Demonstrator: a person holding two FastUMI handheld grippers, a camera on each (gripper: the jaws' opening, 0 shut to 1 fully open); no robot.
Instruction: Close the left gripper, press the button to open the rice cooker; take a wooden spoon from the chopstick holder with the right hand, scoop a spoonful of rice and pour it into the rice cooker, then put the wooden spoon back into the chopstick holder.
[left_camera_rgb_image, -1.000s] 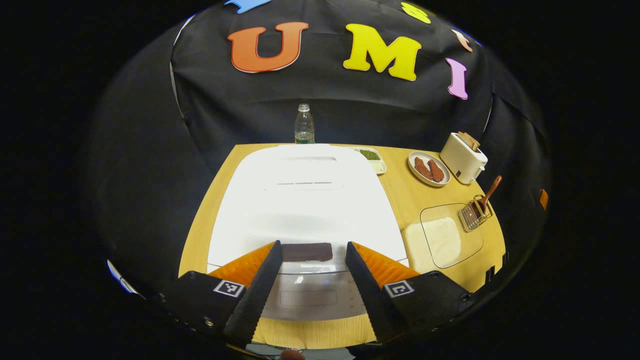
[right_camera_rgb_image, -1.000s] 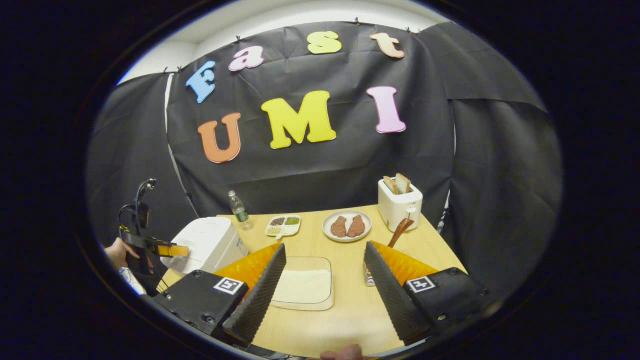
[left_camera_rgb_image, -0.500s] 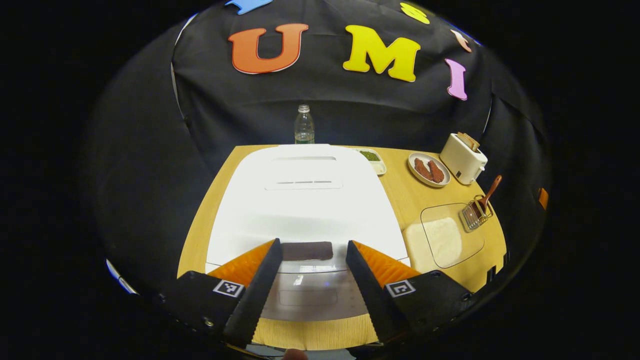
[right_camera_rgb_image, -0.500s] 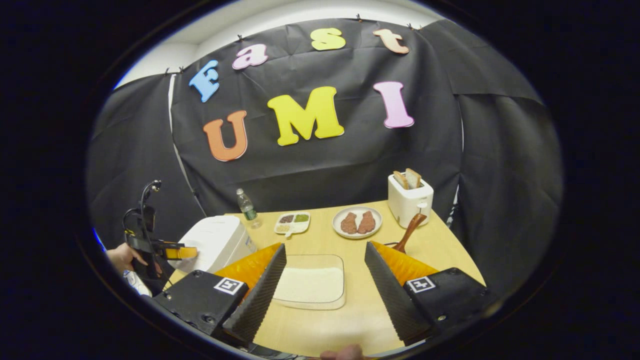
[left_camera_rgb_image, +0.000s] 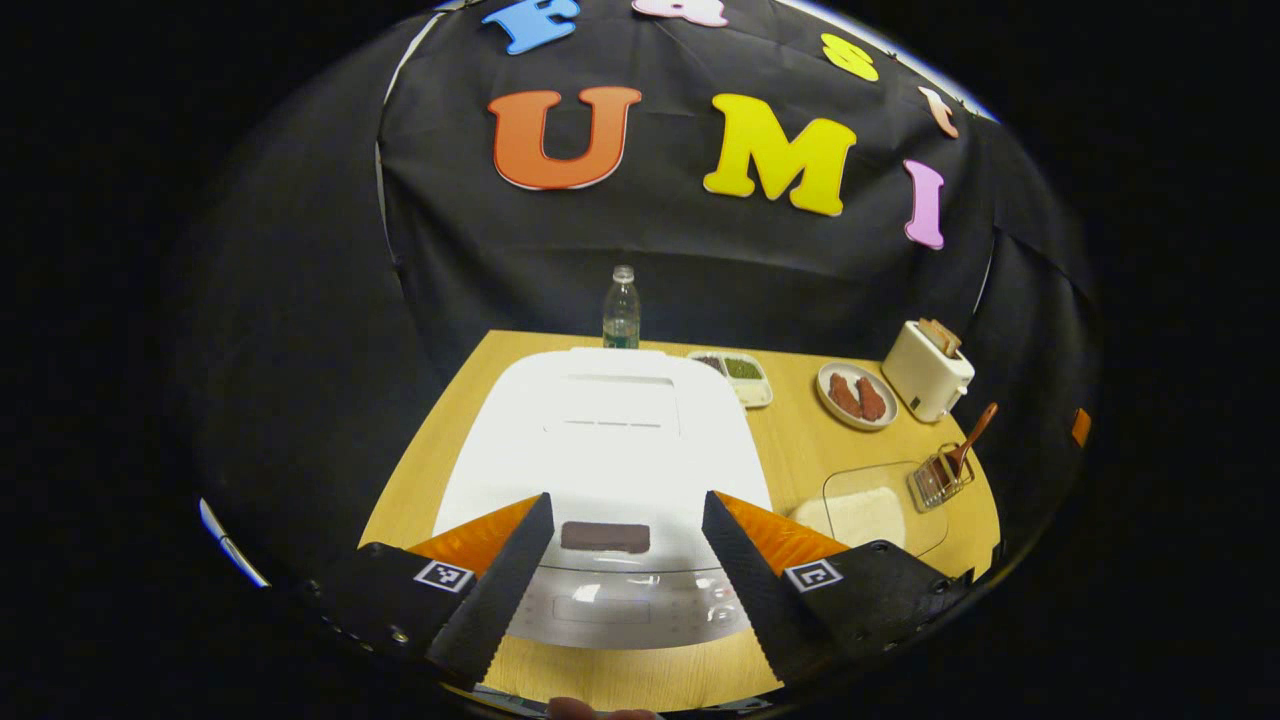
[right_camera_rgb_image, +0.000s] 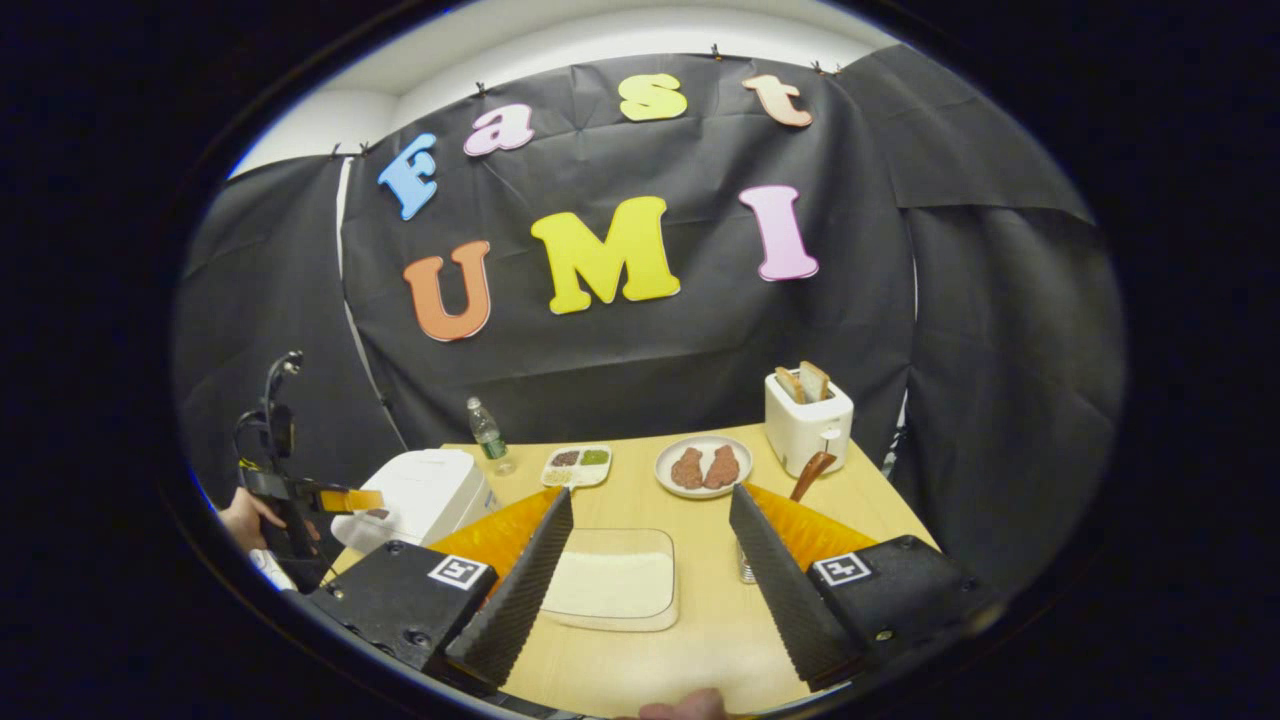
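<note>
The white rice cooker (left_camera_rgb_image: 600, 440) stands shut on the wooden table, its dark button (left_camera_rgb_image: 604, 537) on the near edge of the lid. My left gripper (left_camera_rgb_image: 627, 498) hovers open above the cooker's front, with the button showing between its fingers and not touched. In the right gripper view the cooker (right_camera_rgb_image: 420, 492) is at the left, with the left gripper (right_camera_rgb_image: 335, 497) in a hand beside it. My right gripper (right_camera_rgb_image: 650, 492) is open and holds nothing above the clear tray of rice (right_camera_rgb_image: 610, 582). The wooden spoon (right_camera_rgb_image: 808, 472) leans in the wire chopstick holder (right_camera_rgb_image: 745, 568), partly behind my right finger.
At the back of the table (right_camera_rgb_image: 700, 640) stand a water bottle (right_camera_rgb_image: 487, 432), a sectioned dish (right_camera_rgb_image: 573, 463), a plate of brown pieces (right_camera_rgb_image: 703, 466) and a toaster with bread (right_camera_rgb_image: 807, 420). The rice tray (left_camera_rgb_image: 870, 505) and holder (left_camera_rgb_image: 935, 480) sit right of the cooker.
My left gripper has drawn back and tilted up from the cooker, which now looks smaller and lower. The right gripper swayed slightly over the rice tray. Both stay open.
</note>
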